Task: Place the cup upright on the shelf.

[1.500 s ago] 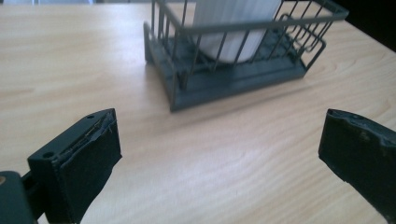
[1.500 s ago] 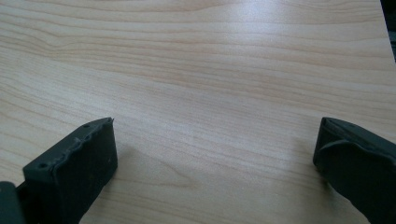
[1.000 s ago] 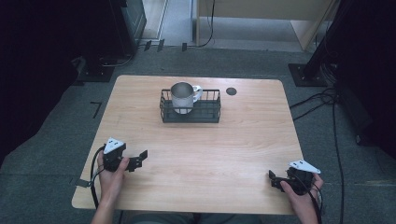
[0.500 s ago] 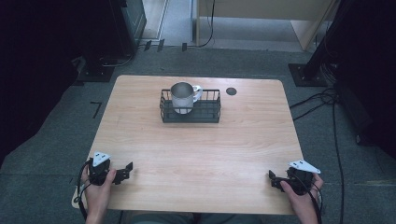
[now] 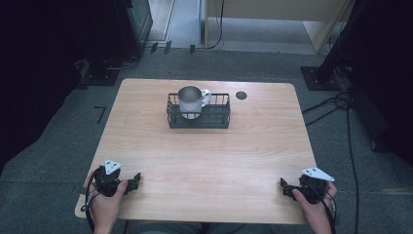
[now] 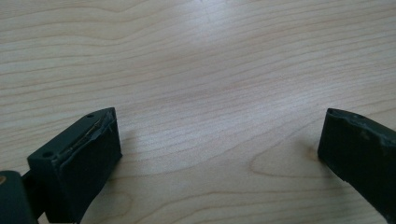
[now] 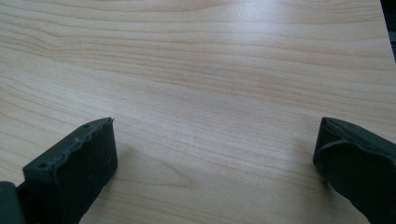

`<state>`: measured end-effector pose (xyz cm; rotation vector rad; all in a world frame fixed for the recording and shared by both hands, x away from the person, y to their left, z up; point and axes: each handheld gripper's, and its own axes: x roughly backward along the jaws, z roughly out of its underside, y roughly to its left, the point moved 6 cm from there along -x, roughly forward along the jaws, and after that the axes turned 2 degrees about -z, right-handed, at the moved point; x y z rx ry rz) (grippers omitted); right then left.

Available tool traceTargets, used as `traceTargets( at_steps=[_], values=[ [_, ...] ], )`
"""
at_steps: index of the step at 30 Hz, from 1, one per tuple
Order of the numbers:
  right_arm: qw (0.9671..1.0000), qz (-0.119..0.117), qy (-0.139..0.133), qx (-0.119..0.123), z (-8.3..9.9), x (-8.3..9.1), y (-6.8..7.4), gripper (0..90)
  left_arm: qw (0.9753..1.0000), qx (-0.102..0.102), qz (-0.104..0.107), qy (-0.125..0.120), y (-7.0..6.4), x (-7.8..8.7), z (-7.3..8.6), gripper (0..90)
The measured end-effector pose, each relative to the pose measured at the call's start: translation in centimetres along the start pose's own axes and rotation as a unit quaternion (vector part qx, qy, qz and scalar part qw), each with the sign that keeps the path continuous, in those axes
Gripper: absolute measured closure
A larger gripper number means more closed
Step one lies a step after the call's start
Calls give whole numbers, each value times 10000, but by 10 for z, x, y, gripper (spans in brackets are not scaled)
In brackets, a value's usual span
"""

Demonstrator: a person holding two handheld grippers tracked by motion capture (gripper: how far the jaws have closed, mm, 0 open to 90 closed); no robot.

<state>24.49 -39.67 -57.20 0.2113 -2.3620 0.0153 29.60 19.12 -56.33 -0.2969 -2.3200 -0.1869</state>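
A metal mug [image 5: 189,101] with a white handle stands in a black wire basket [image 5: 219,118] at the far middle of the wooden table [image 5: 204,156]. My left gripper [image 5: 136,180] rests at the near left corner, held by a hand, far from the basket. In the left gripper view my left gripper [image 6: 219,149] is open with bare wood between its jaws. My right gripper [image 5: 284,187] lies at the near right corner. The right gripper view has my right gripper [image 7: 215,154] open too, jaws wide apart over bare wood.
A small dark round spot [image 5: 241,95] lies on the table right of the basket. Cables [image 5: 336,105] run over the grey floor to the right. Dark equipment stands [image 5: 131,29] rise behind the table.
My left gripper has moved back toward the near left corner of the table, then shifted slightly right. The right gripper, mug and basket have stayed put.
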Motion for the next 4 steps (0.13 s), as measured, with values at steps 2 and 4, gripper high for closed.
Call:
traceTargets(
  at_steps=[2, 4],
  values=[
    [10000, 0, 2, -5, 0, 0, 0, 0, 10000, 32, -32, 4, 0, 0, 0, 0],
    [10000, -1, 3, -6, 0, 0, 0, 0, 9999, 80, -66, 7, -1, 1, 1, 0]
  ],
)
